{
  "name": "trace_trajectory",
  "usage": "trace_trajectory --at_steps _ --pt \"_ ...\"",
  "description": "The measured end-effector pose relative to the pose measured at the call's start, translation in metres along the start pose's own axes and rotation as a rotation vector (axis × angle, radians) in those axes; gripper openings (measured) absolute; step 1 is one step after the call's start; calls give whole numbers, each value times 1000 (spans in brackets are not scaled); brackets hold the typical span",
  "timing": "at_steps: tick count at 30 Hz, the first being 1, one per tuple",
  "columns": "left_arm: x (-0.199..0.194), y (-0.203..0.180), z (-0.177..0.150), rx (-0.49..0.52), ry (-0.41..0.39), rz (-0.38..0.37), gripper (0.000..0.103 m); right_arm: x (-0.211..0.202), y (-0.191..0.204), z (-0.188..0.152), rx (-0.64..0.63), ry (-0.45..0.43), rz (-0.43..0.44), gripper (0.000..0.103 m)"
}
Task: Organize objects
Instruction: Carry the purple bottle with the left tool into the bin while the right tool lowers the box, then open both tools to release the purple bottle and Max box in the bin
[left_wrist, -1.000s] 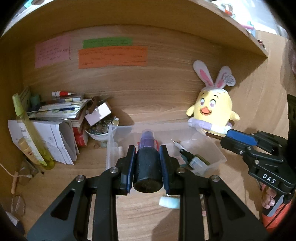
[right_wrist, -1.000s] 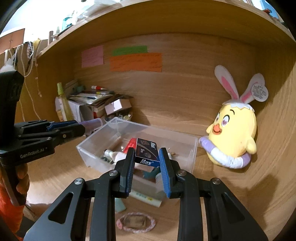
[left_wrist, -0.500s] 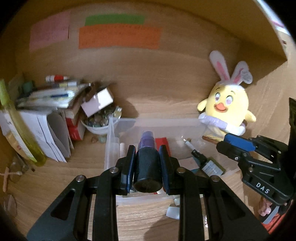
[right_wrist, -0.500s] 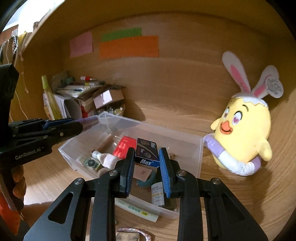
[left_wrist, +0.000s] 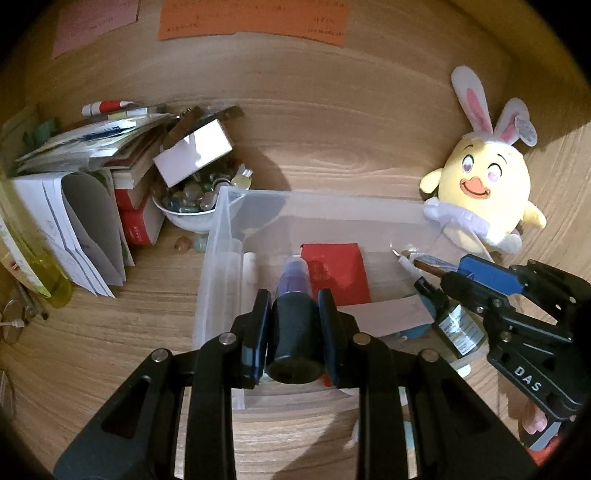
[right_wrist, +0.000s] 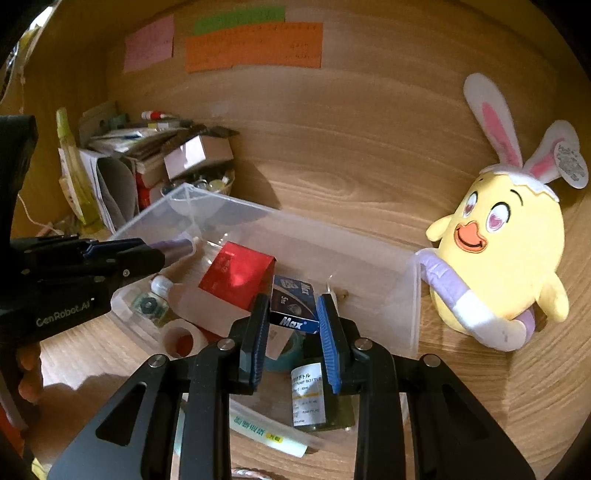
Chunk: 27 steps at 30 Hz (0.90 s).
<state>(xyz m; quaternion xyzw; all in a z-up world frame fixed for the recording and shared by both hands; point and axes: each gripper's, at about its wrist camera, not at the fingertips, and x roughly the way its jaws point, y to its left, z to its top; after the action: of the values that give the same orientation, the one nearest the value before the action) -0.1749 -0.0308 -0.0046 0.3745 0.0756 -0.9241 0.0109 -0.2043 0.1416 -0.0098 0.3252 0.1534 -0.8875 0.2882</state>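
A clear plastic bin (left_wrist: 221, 236) (right_wrist: 410, 295) sits on the wooden shelf. It holds a red packet (left_wrist: 338, 269) (right_wrist: 236, 275), a small labelled bottle (left_wrist: 458, 325) (right_wrist: 308, 391), a tape roll (right_wrist: 181, 338) and other small items. My left gripper (left_wrist: 293, 314) (right_wrist: 147, 251) is shut on a dark spray bottle with a purple cap (left_wrist: 293, 295) (right_wrist: 175, 247), held over the bin's left part. My right gripper (right_wrist: 291, 325) (left_wrist: 458, 275) is shut on a blue Max staple box (right_wrist: 293, 304), held above the bin's middle.
A yellow chick plush with rabbit ears (left_wrist: 480, 192) (right_wrist: 498, 251) leans right of the bin. Left of it stand a white bowl of glass pebbles (left_wrist: 190, 206), stacked books and papers (left_wrist: 88, 173), a small white box (left_wrist: 194, 153) and a yellow-green bottle (left_wrist: 44, 273). Coloured notes (right_wrist: 251, 48) hang on the back wall.
Both grippers have come forward and down over the bin, still holding their items. The bin and plush look larger and closer in both views.
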Motion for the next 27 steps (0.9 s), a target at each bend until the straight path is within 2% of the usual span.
trace_trajectory --at_steps 15,16,18,21,25,27 --pt "-4 -4 1 16 -11 8 26 13 8 -5 -32 46 -16 26" --pt "-6 -4 1 17 -11 4 26 12 8 -5 -35 48 -22 27" --pt "-10 -5 1 21 -18 1 32 8 8 -5 -37 40 -37 39" --pt "-19 -9 1 39 -41 8 41 0 7 -6 -36 21 -50 49" --pt "-35 -11 1 41 -82 38 59 -13 5 -8 -32 -4 -69 61" --pt "-45 -12 1 43 -106 40 61 -22 3 -9 -27 -15 -68 68"
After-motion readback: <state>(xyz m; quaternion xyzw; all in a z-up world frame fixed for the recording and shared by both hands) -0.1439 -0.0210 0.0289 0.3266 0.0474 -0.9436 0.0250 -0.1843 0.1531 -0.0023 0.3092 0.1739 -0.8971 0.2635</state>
